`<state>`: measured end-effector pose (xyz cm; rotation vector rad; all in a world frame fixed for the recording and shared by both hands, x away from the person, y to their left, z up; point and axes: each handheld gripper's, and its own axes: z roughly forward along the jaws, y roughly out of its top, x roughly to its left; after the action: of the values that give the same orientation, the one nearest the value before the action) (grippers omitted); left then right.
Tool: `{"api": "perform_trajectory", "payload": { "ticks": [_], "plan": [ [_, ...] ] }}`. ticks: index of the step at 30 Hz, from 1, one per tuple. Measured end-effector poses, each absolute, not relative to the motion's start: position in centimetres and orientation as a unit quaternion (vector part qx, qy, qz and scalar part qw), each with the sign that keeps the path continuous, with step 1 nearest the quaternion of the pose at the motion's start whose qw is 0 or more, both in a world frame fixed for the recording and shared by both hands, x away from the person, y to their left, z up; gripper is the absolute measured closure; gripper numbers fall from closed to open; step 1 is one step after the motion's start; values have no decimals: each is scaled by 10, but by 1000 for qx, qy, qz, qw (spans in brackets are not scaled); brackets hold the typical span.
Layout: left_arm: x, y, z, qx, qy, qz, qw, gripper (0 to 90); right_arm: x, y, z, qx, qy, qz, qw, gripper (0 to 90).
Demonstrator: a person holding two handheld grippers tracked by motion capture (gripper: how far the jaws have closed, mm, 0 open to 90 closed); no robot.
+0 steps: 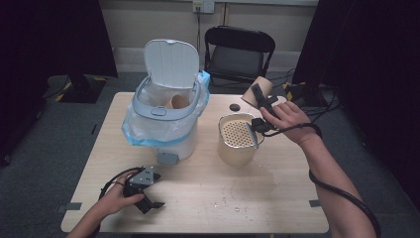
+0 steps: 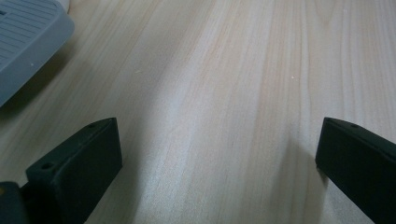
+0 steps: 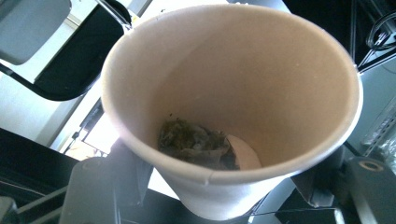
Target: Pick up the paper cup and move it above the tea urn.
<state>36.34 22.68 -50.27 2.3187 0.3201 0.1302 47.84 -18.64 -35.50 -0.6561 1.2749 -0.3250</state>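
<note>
High view: right tool (image 1: 261, 95) clamped on paper cup (image 1: 257, 90), held tilted above strainer bucket (image 1: 236, 139); tip further so the dregs land on the mesh.

Left gripper view: left tool (image 2: 219, 154) apart, empty, resting on worktop (image 2: 243, 70).

Right gripper view: wet tea bag (image 3: 196, 144) stuck at cup bottom; shake gently.

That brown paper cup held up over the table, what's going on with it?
A person's right gripper is shut on the brown paper cup, holding it in the air beyond a round beige container with a perforated strainer insert. A wet, used tea bag sits inside the cup. The left gripper rests open on the light wooden table. A white pedal bin with a blue liner stands lid-up, with another cup inside.
</note>
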Motion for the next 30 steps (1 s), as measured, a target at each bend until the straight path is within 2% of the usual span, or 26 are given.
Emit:
{"api": "perform_trajectory", "payload": {
  "ticks": [20, 24, 30],
  "plan": [
    [363, 227, -502, 912, 125, 50, 387, 0, 476, -185, -359, -342, 560, -167, 736, 326],
    [364, 227, -502, 912, 125, 50, 387, 0, 479, -188, -359, -365, 554, -204, 720, 330],
    [364, 227, -502, 912, 125, 50, 387, 0, 473, -185, -365, -383, 556, -196, 711, 328]
  ]
}}
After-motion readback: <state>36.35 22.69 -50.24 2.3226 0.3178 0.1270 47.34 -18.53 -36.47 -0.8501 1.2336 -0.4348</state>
